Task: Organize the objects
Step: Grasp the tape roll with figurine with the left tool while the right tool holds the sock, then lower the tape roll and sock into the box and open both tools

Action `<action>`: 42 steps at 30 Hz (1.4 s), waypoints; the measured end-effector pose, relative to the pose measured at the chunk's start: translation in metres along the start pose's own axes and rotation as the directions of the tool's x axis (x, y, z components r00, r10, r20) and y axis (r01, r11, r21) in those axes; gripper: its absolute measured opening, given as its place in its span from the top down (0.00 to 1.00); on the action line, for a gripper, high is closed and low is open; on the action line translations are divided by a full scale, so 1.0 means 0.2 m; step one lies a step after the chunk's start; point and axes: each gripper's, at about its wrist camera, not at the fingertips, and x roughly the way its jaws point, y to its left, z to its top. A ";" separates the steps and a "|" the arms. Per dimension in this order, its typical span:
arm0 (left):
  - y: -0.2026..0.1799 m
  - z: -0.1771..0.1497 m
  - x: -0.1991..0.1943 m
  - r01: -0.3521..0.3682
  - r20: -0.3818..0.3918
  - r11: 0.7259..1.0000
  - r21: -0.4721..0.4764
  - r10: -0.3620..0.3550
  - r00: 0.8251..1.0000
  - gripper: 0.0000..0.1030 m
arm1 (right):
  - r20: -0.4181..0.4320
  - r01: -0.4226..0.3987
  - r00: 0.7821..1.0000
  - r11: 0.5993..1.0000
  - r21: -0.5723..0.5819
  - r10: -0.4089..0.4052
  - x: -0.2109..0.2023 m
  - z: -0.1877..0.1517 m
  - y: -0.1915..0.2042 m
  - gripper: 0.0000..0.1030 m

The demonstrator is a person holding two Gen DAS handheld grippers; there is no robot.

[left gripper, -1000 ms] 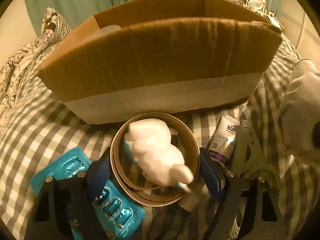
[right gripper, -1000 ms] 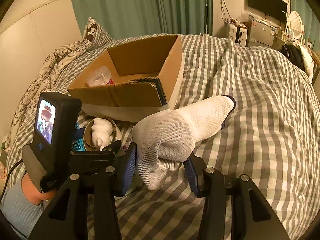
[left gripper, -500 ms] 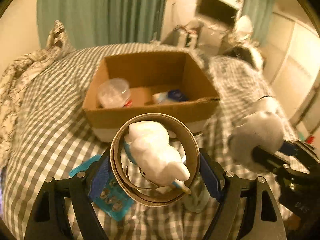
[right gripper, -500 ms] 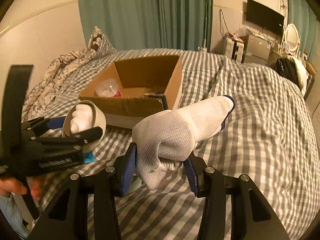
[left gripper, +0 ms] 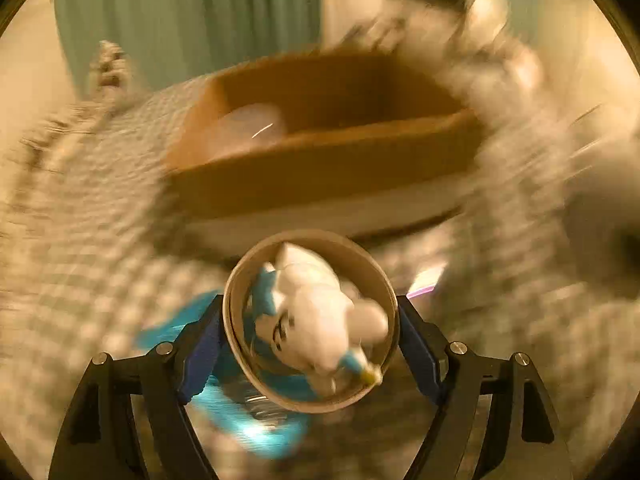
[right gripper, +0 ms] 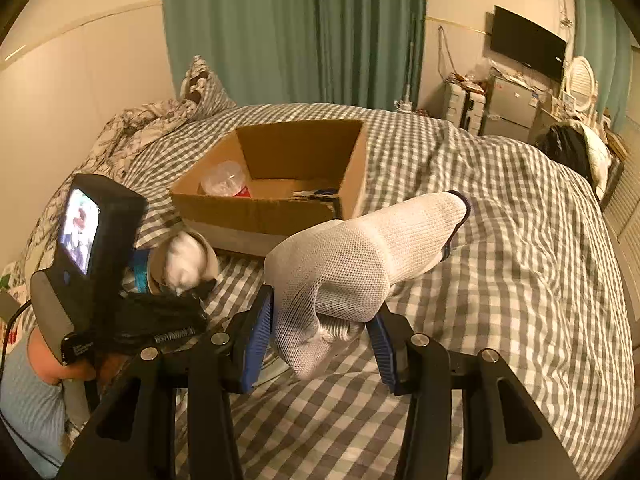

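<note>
Lowered toward the cardboard box (right gripper: 276, 204), left fingers (left gripper: 204, 344) clamp the toy-filled ring (left gripper: 310, 320); right fingers (right gripper: 256, 336) clamp the sock (right gripper: 360, 256).

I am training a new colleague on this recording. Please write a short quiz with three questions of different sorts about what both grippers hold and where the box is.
1. True or false: the right gripper is shut on a white sock.
2. What sits inside the round cardboard ring that the left gripper clamps?
A. a bottle
B. a white plush toy
C. nothing
3. Fill in: the cardboard box rests on the checked ____.

Key
1. true
2. B
3. bedcover
</note>
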 end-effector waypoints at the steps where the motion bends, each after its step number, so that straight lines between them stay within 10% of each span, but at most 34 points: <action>1: -0.01 0.01 0.00 -0.021 -0.010 1.000 0.003 0.021 1.000 0.20 | -0.004 -0.006 1.000 1.000 -0.006 0.006 0.01 -0.01 0.01 0.56; 5: 0.02 0.06 -0.04 0.079 0.002 0.996 -0.045 -0.079 0.997 0.20 | -0.039 0.002 0.999 1.000 0.000 -0.002 0.08 -0.02 -0.01 0.56; 13: 0.00 0.18 -0.17 0.058 0.075 0.998 0.001 -0.058 0.996 0.20 | -0.014 0.001 1.000 1.000 -0.003 -0.001 0.09 0.05 -0.04 0.56; 29: 0.20 0.68 -0.11 0.020 0.215 0.999 -0.028 -0.014 0.977 0.20 | 0.126 -0.028 0.991 0.993 -0.117 0.043 0.21 0.65 0.04 0.56; 35: 0.25 0.73 0.03 -0.026 0.193 0.999 -0.043 0.034 0.981 0.05 | 0.111 -0.054 0.992 0.994 -0.097 0.065 0.38 0.74 0.01 0.30; 42: 0.29 0.66 0.00 -0.048 0.142 0.996 -0.081 0.059 0.988 0.00 | 0.122 -0.029 0.992 0.995 -0.092 0.040 0.33 0.68 -0.02 0.28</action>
